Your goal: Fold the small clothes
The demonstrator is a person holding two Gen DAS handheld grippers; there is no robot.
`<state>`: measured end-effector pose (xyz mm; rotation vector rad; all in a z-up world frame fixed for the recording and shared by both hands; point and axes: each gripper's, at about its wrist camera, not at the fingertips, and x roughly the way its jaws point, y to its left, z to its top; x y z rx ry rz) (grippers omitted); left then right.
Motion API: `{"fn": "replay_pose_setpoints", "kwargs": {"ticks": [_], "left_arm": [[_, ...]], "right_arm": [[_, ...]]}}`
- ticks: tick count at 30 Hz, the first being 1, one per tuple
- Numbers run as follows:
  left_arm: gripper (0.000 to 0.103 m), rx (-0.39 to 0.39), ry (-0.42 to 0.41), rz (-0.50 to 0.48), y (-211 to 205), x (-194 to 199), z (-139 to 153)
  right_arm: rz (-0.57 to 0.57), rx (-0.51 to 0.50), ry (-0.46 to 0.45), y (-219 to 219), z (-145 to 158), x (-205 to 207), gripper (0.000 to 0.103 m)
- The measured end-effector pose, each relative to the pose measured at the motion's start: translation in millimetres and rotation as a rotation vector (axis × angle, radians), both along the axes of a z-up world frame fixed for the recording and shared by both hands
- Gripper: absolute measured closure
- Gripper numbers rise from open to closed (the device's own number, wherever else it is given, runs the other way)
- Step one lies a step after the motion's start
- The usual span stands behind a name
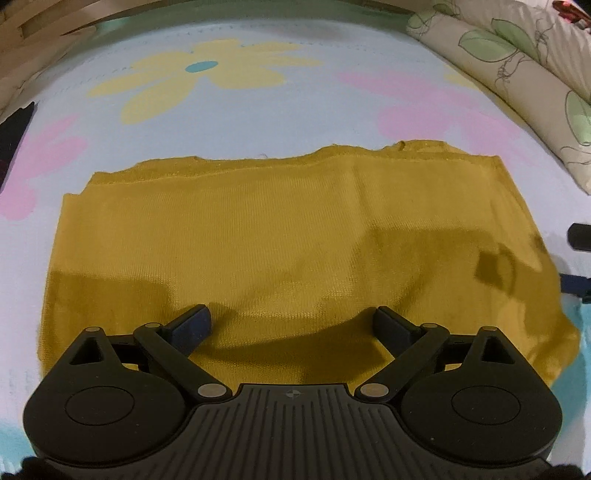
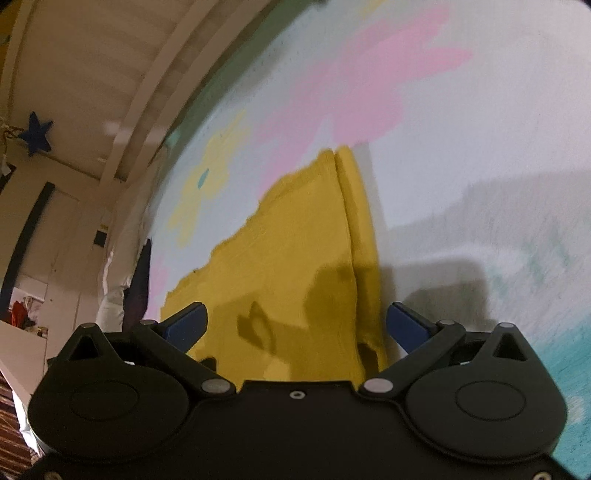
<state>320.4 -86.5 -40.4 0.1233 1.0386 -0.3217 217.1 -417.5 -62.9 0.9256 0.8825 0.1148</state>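
Note:
A mustard-yellow knit garment (image 1: 258,236) lies flat on a pale blue flowered bedspread (image 1: 258,110), its far edge ragged and layered. My left gripper (image 1: 293,325) is open and empty, hovering over the garment's near edge. In the right wrist view the same garment (image 2: 295,240) shows with a doubled edge along its right side. My right gripper (image 2: 297,325) is open and empty above the garment's right edge. Part of the right gripper (image 1: 578,240) shows at the right rim of the left wrist view.
A floral pillow or quilt (image 1: 517,74) lies along the bed's far right. A dark cloth (image 1: 14,136) sits at the left edge. A wooden bed frame (image 1: 44,26) runs behind. The right wrist view shows a wall with a blue star (image 2: 35,134).

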Motion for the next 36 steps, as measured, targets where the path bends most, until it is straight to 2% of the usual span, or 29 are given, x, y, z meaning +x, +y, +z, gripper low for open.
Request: {"fn": "replay_pose_setpoints", "kwargs": {"ticks": [7, 11, 18, 20, 22, 24, 26, 28, 31, 36], "left_arm": [[0.001, -0.021, 0.0, 0.003, -1, 3, -1], [0.001, -0.027, 0.0, 0.01, -3, 6, 0], [0.002, -0.101, -0.018, 0.103, 4, 23, 9], [0.002, -0.109, -0.029, 0.133, 4, 30, 10], [0.002, -0.101, -0.03, 0.139, 1, 36, 8], [0.002, -0.062, -0.043, 0.137, -6, 39, 5], [0.0, 0.001, -0.058, 0.112, -14, 40, -2], [0.0, 0.026, -0.082, 0.085, -21, 40, -6], [0.001, -0.01, -0.055, 0.103, -17, 44, -4], [0.002, -0.103, -0.041, 0.163, 6, 43, 7]], "right_arm": [[-0.02, 0.07, -0.073, -4, -10, 4, 0.0], [0.008, 0.063, -0.11, -4, -9, 14, 0.0], [0.041, 0.003, -0.076, 4, -3, 23, 0.001], [0.045, -0.004, -0.064, 1, -2, 23, 0.017], [0.044, -0.016, -0.029, -3, -4, 23, 0.058], [0.055, -0.019, -0.01, -6, -8, 21, 0.072], [0.057, -0.021, -0.008, -7, -7, 19, 0.076], [0.051, -0.027, -0.01, -7, 0, 19, 0.078], [0.07, -0.065, -0.035, -1, 14, 21, 0.078], [0.065, -0.003, -0.071, 10, 30, 23, 0.078]]}}
